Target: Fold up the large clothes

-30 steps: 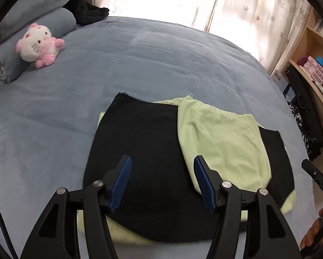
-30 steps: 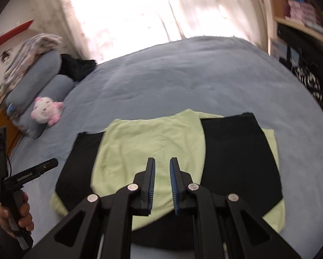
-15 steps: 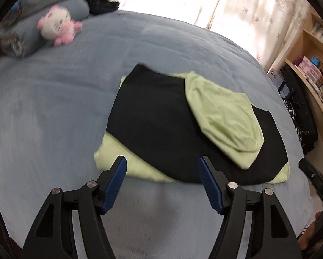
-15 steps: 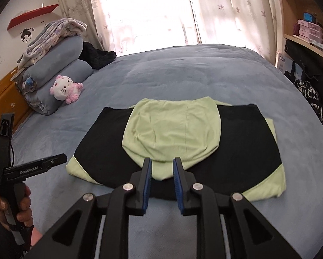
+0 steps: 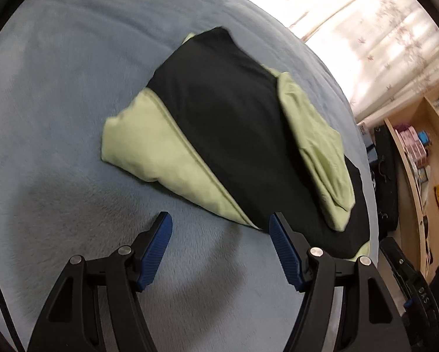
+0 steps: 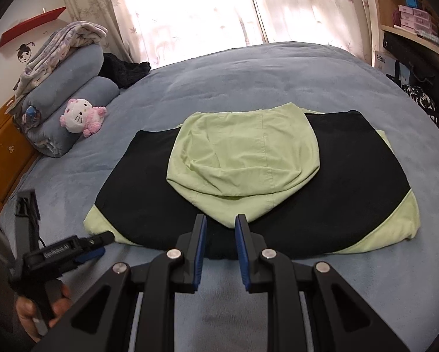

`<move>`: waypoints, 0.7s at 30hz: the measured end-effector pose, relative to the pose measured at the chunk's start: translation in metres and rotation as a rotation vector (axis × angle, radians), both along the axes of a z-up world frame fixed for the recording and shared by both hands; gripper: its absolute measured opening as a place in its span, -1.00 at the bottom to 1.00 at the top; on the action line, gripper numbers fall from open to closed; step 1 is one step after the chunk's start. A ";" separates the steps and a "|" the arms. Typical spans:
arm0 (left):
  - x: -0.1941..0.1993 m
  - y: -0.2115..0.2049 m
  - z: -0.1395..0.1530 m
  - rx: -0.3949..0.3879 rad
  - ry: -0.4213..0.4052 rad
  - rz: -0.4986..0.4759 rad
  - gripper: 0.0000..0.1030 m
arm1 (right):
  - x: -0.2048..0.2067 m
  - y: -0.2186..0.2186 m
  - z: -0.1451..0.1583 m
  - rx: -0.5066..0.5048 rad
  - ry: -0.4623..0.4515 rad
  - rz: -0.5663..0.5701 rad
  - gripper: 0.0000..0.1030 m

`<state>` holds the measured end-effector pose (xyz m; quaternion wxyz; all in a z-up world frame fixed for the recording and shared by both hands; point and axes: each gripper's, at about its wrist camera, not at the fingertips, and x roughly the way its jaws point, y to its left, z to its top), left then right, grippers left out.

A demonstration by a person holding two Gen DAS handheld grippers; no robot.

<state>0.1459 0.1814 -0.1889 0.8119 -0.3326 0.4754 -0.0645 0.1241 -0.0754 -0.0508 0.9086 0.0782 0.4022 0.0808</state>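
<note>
Hoodie (image 6: pixel 278 176) folded, long axis across my view | just beyond both grippers | left gripper (image 5: pixel 221 226) wide open, empty, nearer its left corner | right gripper (image 6: pixel 219 228) narrowly parted, empty, at hood (image 6: pixel 243 158).

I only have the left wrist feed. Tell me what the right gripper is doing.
Observer: The right gripper holds nothing; its jaws are slightly apart, over the near edge of the folded garment.
Operator: Report how the hood lies.
Observer: The green hood lies flat, centred on the black back.
Operator: Say what's beyond the garment on the left.
Observer: A pink plush cat leans against rolled grey bedding on the bed.
</note>
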 end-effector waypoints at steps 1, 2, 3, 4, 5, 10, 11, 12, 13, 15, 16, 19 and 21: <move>0.003 0.000 -0.003 -0.007 -0.003 0.011 0.30 | 0.003 0.001 -0.002 -0.001 0.001 -0.001 -0.61; 0.006 0.002 -0.006 -0.020 -0.018 0.032 0.30 | 0.006 0.002 -0.003 -0.001 0.002 0.000 -0.61; 0.009 0.003 -0.008 -0.023 -0.026 0.042 0.30 | 0.010 0.004 -0.006 -0.004 0.003 0.003 -0.61; 0.015 0.003 -0.009 -0.024 -0.028 0.048 0.31 | 0.014 0.005 -0.007 -0.010 0.003 0.007 -0.61; 0.022 0.002 -0.011 -0.029 -0.025 0.050 0.31 | 0.018 0.006 -0.009 -0.015 0.001 0.011 -0.62; 0.052 0.007 -0.017 -0.066 -0.043 0.080 0.31 | 0.047 0.013 -0.014 -0.043 -0.026 0.018 -0.62; 0.058 0.010 -0.018 -0.073 -0.053 0.100 0.31 | 0.055 0.013 -0.016 -0.037 -0.023 0.020 -0.62; 0.062 0.011 -0.018 -0.077 -0.061 0.115 0.31 | 0.063 0.013 -0.018 -0.043 -0.022 0.016 -0.62; 0.065 0.012 -0.017 -0.078 -0.072 0.134 0.30 | 0.069 0.014 -0.020 -0.050 -0.022 0.016 -0.62; 0.071 0.011 -0.014 -0.062 -0.090 0.162 0.12 | 0.083 0.015 -0.026 -0.077 -0.020 0.007 -0.63; 0.072 0.013 -0.012 -0.047 -0.099 0.174 0.00 | 0.089 0.016 -0.030 -0.090 -0.015 0.002 -0.65; 0.075 0.012 -0.008 -0.007 -0.130 0.188 -0.53 | 0.105 0.013 -0.046 -0.099 0.015 -0.004 -0.75; 0.073 0.011 -0.002 0.014 -0.162 0.182 -0.73 | 0.109 0.012 -0.055 -0.101 0.026 -0.002 -0.76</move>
